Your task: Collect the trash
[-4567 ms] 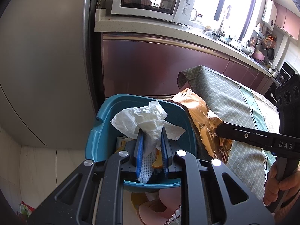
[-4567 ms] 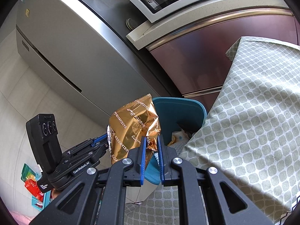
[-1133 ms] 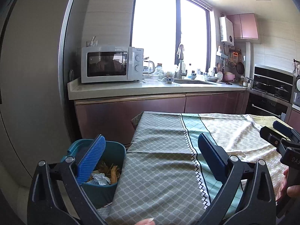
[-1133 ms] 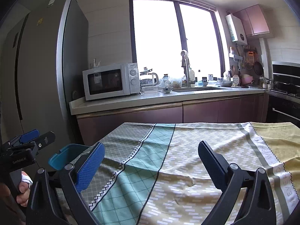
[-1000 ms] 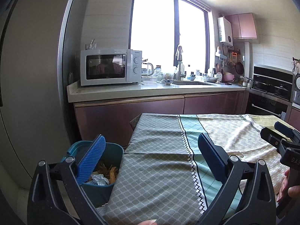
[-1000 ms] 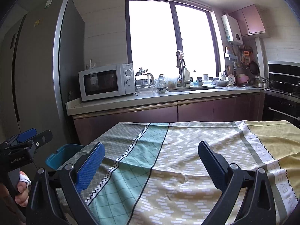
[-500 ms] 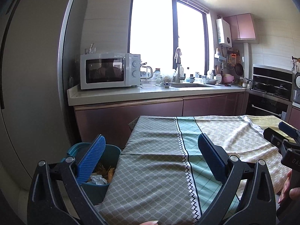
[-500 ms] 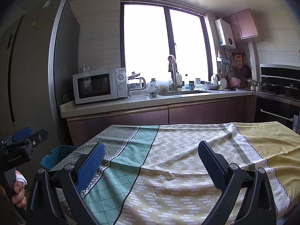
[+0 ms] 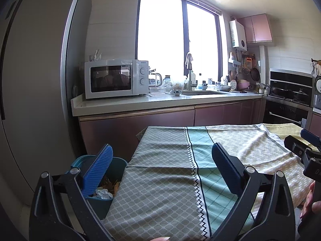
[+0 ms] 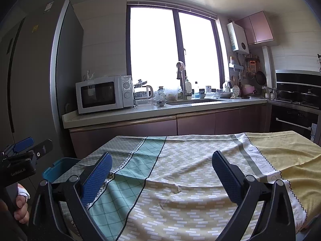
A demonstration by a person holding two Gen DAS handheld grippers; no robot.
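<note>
Teal bin (image 9: pixel 104 202) beside tablecloth (image 9: pixel 164 180) edge; left gripper (image 9: pixel 160 168) and right gripper (image 10: pixel 161 172) spread, empty, above bare cloth.

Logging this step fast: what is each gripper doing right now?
Left gripper: open, holding nothing, above the tablecloth beside the bin.
Right gripper: open, holding nothing.

Microwave (image 9: pixel 116 78) on kitchen counter (image 9: pixel 160 102)

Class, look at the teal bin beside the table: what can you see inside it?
Inside the teal bin, crumpled white paper and brownish-orange scraps show. The left gripper's finger and the tablecloth hide the rest, including anything deeper.
</note>
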